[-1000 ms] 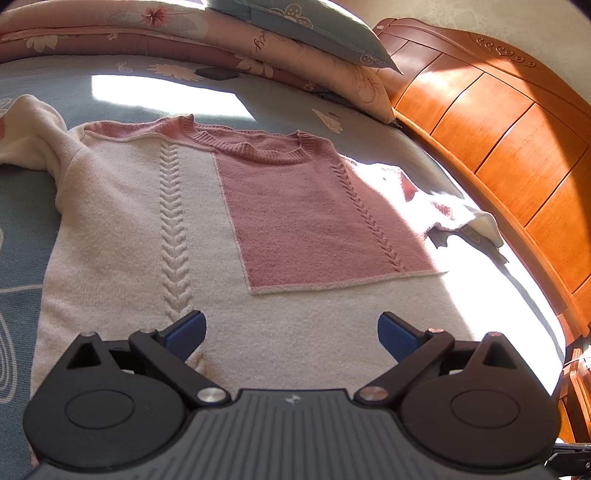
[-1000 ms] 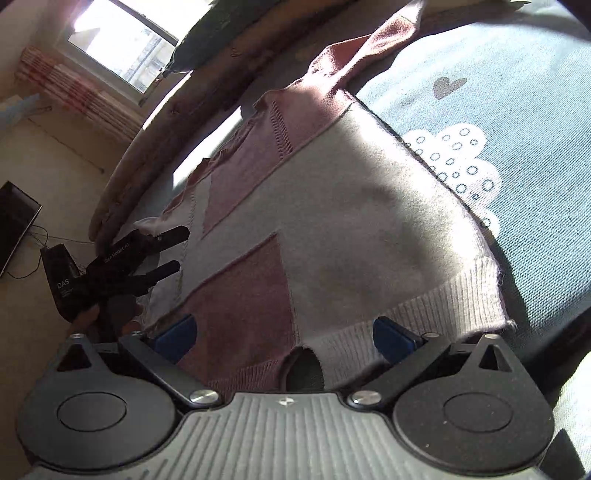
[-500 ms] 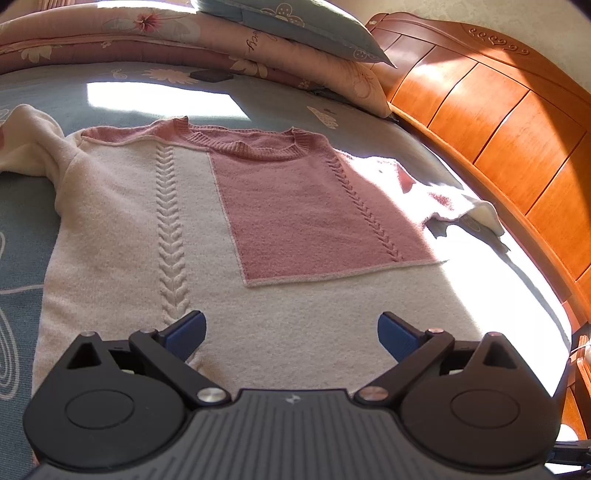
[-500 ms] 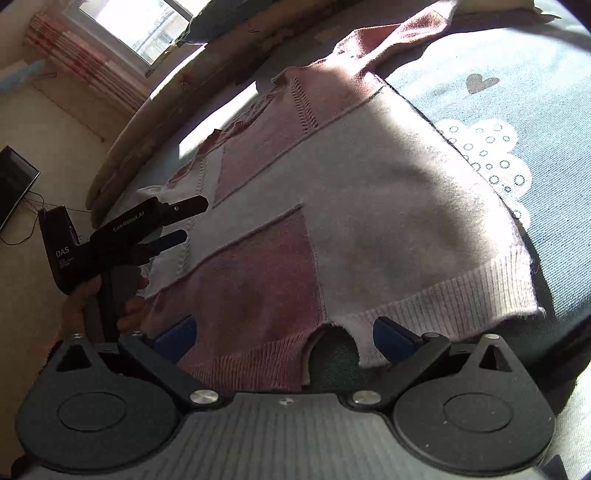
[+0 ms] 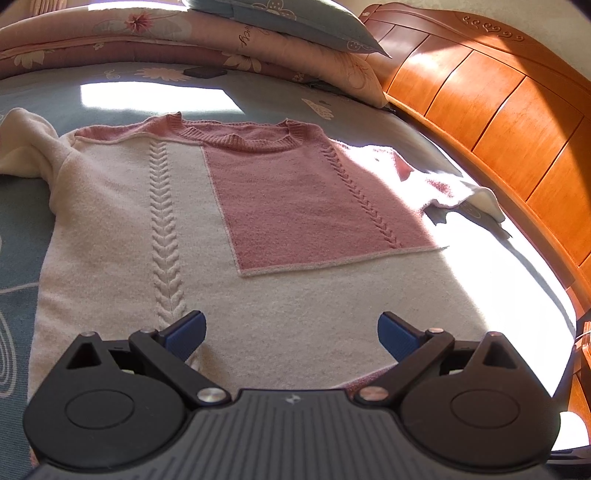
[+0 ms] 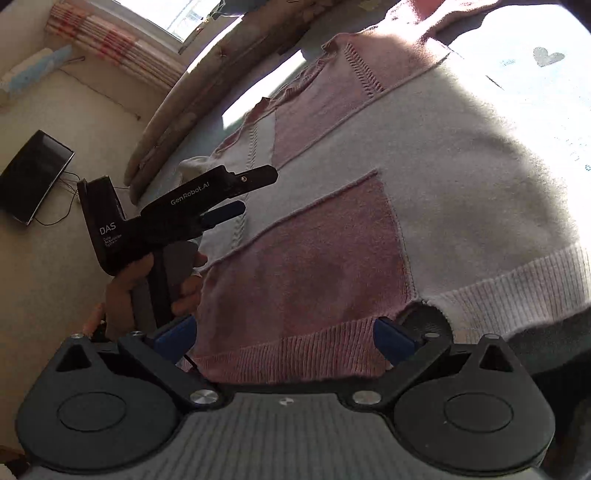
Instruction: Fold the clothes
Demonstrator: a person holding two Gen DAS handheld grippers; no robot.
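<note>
A cream and pink knit sweater (image 5: 288,236) lies flat, front up, on the bed, sleeves spread to both sides. My left gripper (image 5: 291,332) is open and empty, low over the sweater's lower body. In the right wrist view the sweater (image 6: 424,177) fills the frame with its ribbed hem (image 6: 369,339) nearest. My right gripper (image 6: 282,332) is open and empty just at the pink part of the hem. The left gripper also shows there (image 6: 236,195), held by a hand over the sweater's left side.
The bed has a blue patterned sheet (image 5: 258,96). Folded quilts and a pillow (image 5: 229,33) lie at the far side. A wooden headboard (image 5: 509,122) runs along the right. In the right wrist view a floor, a dark screen (image 6: 33,173) and a window curtain show at left.
Both grippers have moved in closer over the sweater. The left gripper looms larger in the right wrist view. Both stay open.
</note>
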